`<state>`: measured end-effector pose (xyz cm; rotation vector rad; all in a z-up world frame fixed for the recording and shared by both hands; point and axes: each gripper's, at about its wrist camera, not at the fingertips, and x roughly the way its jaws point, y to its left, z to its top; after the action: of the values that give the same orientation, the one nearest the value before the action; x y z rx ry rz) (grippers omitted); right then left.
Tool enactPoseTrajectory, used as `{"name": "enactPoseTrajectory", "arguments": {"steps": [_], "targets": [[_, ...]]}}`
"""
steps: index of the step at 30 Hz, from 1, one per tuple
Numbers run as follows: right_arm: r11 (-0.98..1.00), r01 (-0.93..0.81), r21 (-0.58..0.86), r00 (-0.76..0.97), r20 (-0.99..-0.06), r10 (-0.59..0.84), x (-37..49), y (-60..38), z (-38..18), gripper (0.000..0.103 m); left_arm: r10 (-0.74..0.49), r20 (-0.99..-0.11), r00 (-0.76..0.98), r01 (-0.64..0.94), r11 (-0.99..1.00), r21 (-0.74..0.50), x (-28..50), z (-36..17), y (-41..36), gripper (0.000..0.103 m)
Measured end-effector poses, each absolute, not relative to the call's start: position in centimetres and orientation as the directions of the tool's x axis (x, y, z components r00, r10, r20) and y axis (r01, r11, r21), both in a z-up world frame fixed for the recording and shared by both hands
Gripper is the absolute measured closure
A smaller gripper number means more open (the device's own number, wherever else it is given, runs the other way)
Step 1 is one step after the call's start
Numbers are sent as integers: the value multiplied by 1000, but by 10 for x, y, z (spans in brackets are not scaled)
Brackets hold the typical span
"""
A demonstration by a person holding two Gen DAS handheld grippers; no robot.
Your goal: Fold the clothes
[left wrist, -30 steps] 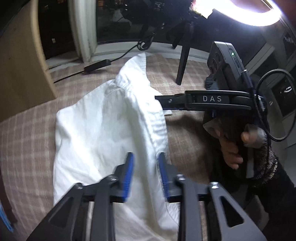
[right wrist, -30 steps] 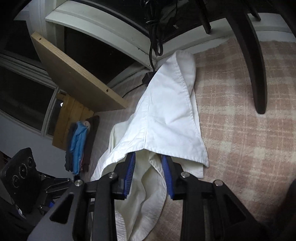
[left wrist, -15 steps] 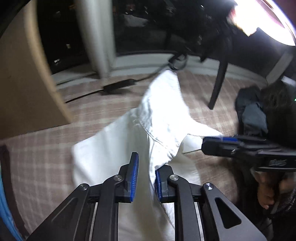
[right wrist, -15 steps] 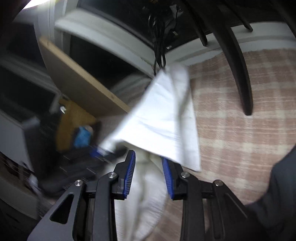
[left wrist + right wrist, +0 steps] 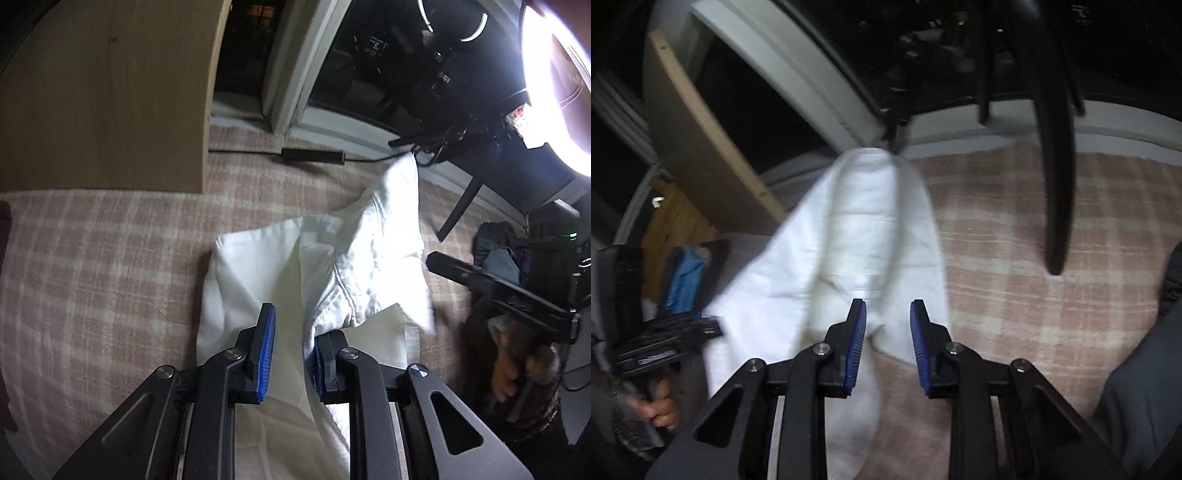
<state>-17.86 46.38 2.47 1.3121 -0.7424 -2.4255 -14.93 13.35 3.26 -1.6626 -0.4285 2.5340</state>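
Observation:
A white shirt point(image 5: 369, 258) lies crumpled on the pink plaid bed cover point(image 5: 110, 277), its collar end toward the window. My left gripper point(image 5: 291, 354) is shut on a fold of the shirt; cloth fills the narrow gap and presses the right pad. In the right wrist view the shirt point(image 5: 857, 229) is blurred and rises off the cover point(image 5: 1015, 295) to my right gripper point(image 5: 889, 343). Its jaws are closing a little on a bunched fold. From the left wrist the right gripper point(image 5: 434, 260) shows side-on at the shirt's right edge, held by a hand point(image 5: 517, 369).
A wooden board point(image 5: 103, 92) leans at the back left. A black power brick point(image 5: 312, 155) with its cable lies by the window sill. A tripod leg point(image 5: 1056, 184) stands on the cover under a bright ring light point(image 5: 554, 74). Dark clothes point(image 5: 498, 251) are piled at the right.
My left jaws narrowed onto a shirt fold and the gripper swung sideways, so the board now fills the upper left. The right gripper rose with its fold, lifting the shirt.

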Motion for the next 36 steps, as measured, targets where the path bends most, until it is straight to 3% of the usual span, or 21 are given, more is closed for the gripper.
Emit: {"name": "enactPoseTrajectory", "arguments": {"steps": [10,14,19,22,24,27,29,36], "targets": [[-565,-120,816,-465,-549,-694,-213,482,-22,75,201,-895,-397,14,-974,-225,-157,35,152,73],[-471,-115,875,-514,-458,-725,-202,501,-18,75,118,-916,-384,-44,-993,-109,-162,32,170,70],[-475,-88,875,-506,-450,-736,-196,503,-8,75,20,-915,-403,-171,-984,54,-182,28,216,55],[-504,-65,861,-510,-463,-725,-191,501,1,75,-70,-907,-415,-225,-958,177,-201,20,243,55],[-553,-61,831,-529,-497,-688,-185,497,7,75,-39,-905,-424,-225,-963,147,-208,26,243,58],[-609,-68,790,-547,-539,-640,-178,505,13,75,52,-900,-433,-202,-979,40,-215,40,230,83],[-644,-77,761,-532,-578,-619,-179,506,13,75,102,-895,-434,-176,-984,-27,-216,48,217,84],[-670,-102,736,-462,-631,-623,-207,495,-9,75,113,-898,-426,-153,-987,-51,-207,49,205,84]]}}
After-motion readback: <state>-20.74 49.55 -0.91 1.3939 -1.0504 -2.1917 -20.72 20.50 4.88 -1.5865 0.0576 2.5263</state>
